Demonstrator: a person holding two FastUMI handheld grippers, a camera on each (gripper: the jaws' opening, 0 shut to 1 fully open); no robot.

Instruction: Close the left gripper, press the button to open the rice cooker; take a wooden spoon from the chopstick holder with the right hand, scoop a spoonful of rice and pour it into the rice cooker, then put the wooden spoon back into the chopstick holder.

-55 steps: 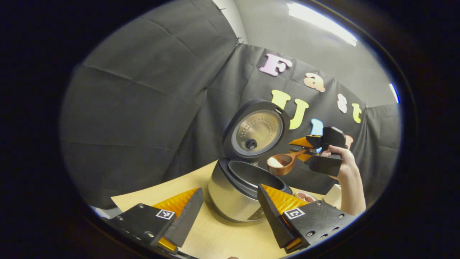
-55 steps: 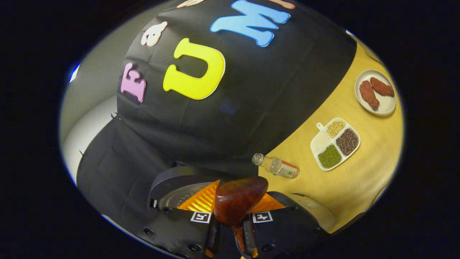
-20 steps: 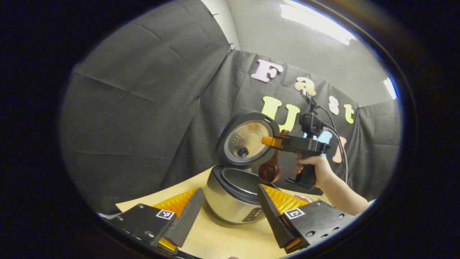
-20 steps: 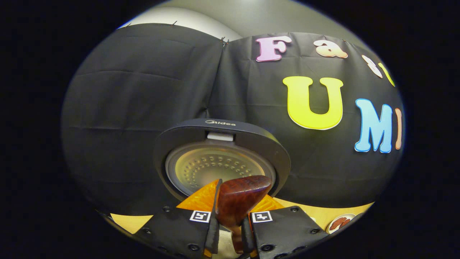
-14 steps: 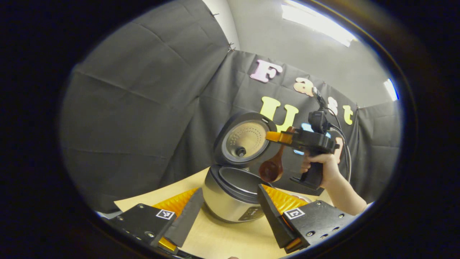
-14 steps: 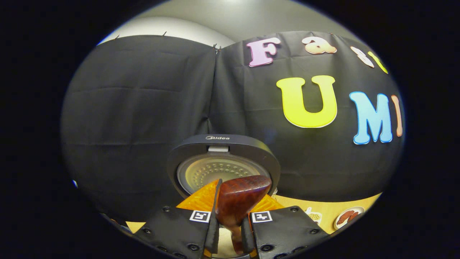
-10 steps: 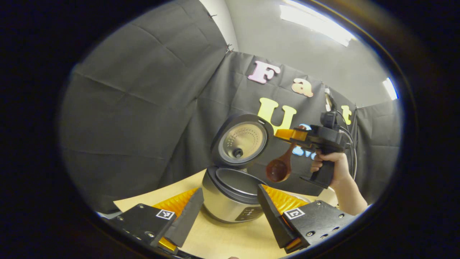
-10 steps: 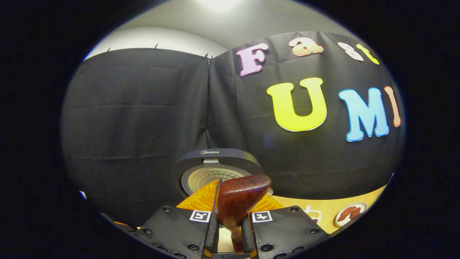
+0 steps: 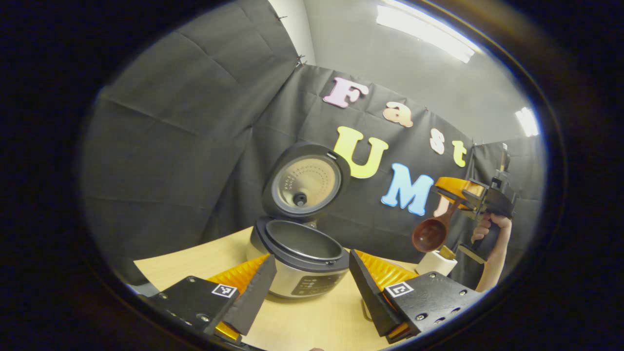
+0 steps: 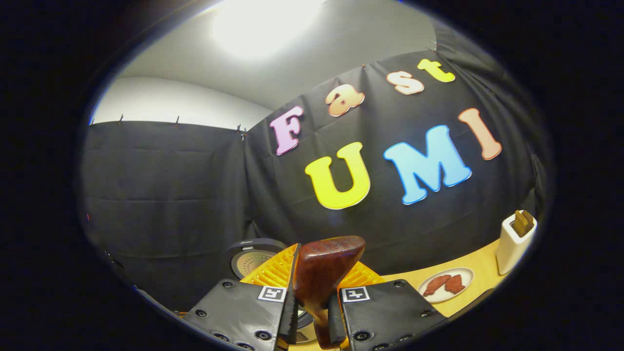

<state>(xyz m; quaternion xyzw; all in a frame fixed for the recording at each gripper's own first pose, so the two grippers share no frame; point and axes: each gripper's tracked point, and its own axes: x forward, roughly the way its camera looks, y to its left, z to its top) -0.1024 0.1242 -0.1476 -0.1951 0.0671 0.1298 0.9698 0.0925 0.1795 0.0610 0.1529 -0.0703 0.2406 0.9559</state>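
- The rice cooker (image 9: 300, 253) stands on the table (image 9: 312, 321) with its lid up, so the button press looks done
- The left gripper (image 9: 309, 285) hangs low before it, jaws wide and empty
- The right gripper (image 10: 312, 312) is clamped on the wooden spoon (image 9: 429, 235), whose bowl hangs down, apparently empty; the pour seems finished
- The spoon is just above the white chopstick holder (image 9: 436, 262), well right of the cooker
- Left to do: slot the spoon into the holder and let go
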